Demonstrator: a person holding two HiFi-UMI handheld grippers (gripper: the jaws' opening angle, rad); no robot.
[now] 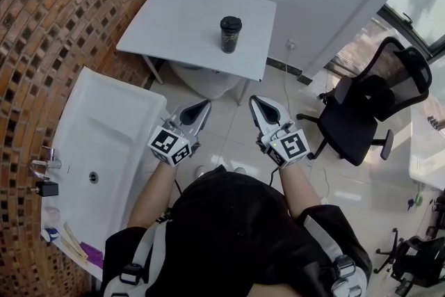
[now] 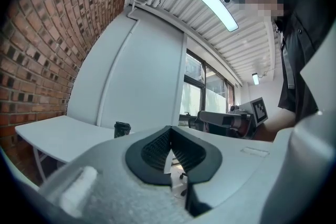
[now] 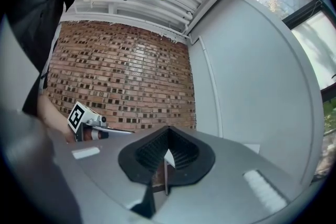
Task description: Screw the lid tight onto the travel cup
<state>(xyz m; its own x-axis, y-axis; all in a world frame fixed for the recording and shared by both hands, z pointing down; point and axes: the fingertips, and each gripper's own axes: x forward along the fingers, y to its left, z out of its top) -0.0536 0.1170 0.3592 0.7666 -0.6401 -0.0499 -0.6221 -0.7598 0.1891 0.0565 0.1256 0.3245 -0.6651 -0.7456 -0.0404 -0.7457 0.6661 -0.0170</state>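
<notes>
Office-like room — swivel chair (image 1: 361, 115), white table (image 1: 181, 21), brick wall (image 1: 62, 10), washbasin (image 1: 111, 122).

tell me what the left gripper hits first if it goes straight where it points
Probably the white wall beyond the table; the left gripper aims just right of the travel cup, seemingly above the table's top.

Quick headcount: one travel cup (image 1: 231, 34), one white bench (image 1: 181, 24), one sink (image 1: 104, 142) and one black office chair (image 1: 368, 111) in clear view. Two grippers: left gripper (image 1: 200, 108) and right gripper (image 1: 259, 106).
</notes>
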